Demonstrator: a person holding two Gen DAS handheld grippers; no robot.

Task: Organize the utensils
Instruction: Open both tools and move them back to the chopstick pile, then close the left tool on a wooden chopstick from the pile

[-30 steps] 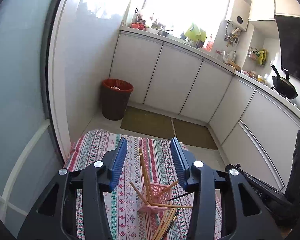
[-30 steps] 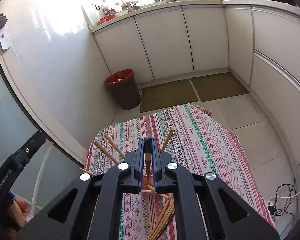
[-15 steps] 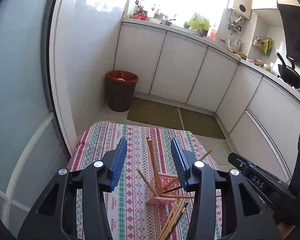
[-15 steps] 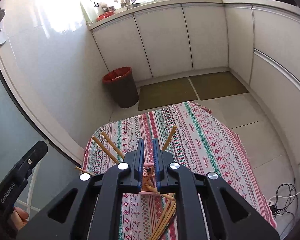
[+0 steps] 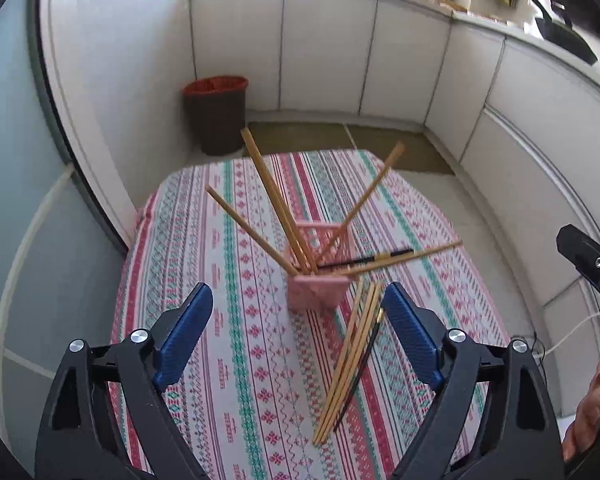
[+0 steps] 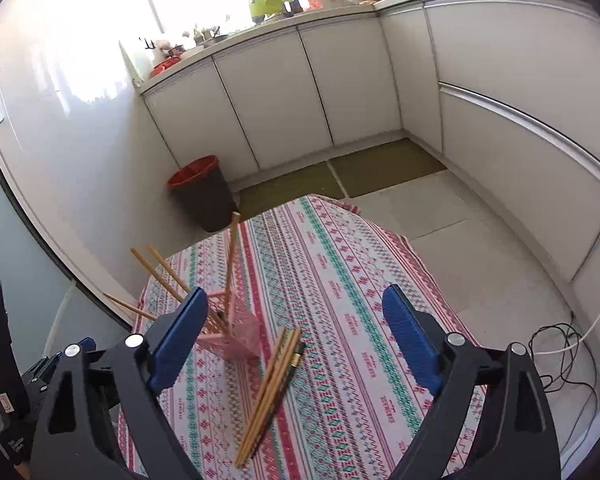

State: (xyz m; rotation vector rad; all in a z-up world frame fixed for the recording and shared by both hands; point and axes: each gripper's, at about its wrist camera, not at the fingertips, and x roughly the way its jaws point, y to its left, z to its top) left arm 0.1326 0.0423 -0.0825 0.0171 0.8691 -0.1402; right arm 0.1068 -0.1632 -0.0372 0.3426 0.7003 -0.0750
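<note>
A pink slotted holder (image 5: 318,290) stands on the patterned tablecloth (image 5: 236,320) with several wooden chopsticks (image 5: 276,208) fanning out of it. A loose bundle of chopsticks (image 5: 350,364) lies on the cloth just in front of it. My left gripper (image 5: 298,334) is open and empty, above the cloth in front of the holder. In the right wrist view the holder (image 6: 232,334) sits by the left finger and the loose bundle (image 6: 272,384) lies between the fingers. My right gripper (image 6: 294,334) is open and empty.
The small table stands in a narrow kitchen with white cabinets (image 6: 340,92) behind and to the right. A dark bin with a red liner (image 5: 218,114) stands on the floor beyond the table. A cable (image 6: 560,344) lies on the floor at right.
My right gripper, shut on a dark chopstick over the holder, opened wide and drew back to the right, leaving it in the holder. My left gripper tilted down and its fingers spread wider.
</note>
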